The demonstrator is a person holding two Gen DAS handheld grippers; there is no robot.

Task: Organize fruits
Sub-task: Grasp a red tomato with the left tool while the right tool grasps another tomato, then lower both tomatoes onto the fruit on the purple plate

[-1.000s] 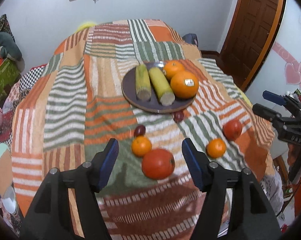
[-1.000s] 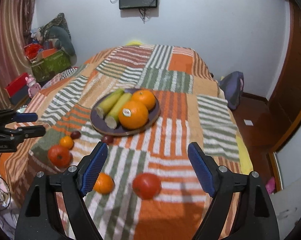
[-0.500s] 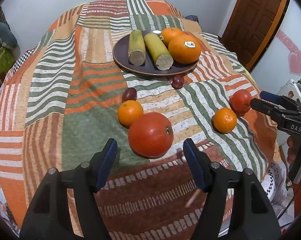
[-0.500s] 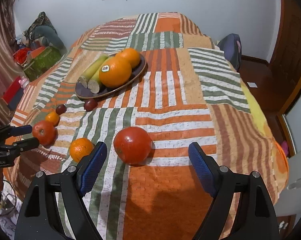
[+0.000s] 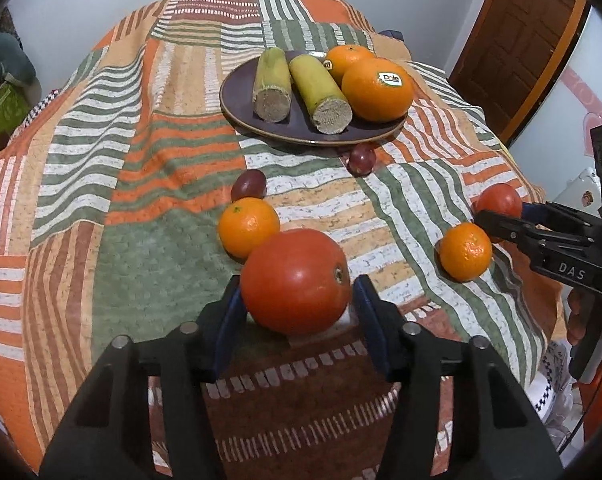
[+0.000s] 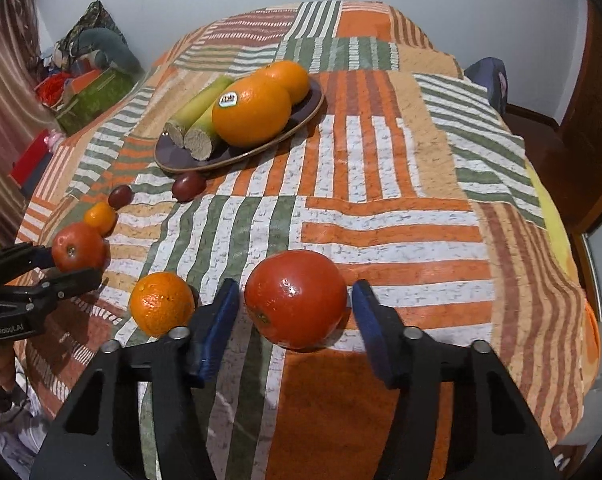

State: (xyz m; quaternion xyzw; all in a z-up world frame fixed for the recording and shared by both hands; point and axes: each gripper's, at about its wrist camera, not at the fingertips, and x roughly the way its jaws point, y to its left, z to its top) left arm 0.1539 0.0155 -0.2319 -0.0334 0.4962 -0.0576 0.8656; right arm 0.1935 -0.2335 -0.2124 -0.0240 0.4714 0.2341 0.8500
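Patchwork bedding in orange, green and white stripes covers the bed (image 5: 113, 184) I am working over, with a dark plate (image 5: 237, 100) toward the far side. From the left: my left hand-held gripper (image 5: 297, 304) has its jaws closing around a large red tomato (image 5: 295, 282); the near pad looks to be touching it, the other I cannot tell. Just behind the tomato sits a small mandarin (image 5: 248, 226), then a dark plum (image 5: 248, 184). On the plate lie two sugarcane pieces (image 5: 273, 80), a big stickered orange (image 5: 377, 88) and another orange (image 5: 347, 58) behind it; a second plum (image 5: 363, 158) rests just off the plate's rim. Further right a second mandarin (image 6: 161, 304) lies loose beside my right hand-held gripper (image 6: 295, 316), whose jaws are closing on a second tomato (image 6: 295, 298), a thin gap showing on each side.

I judge the job under halfway: four pieces plated, six still on the bedding, two being gripped.
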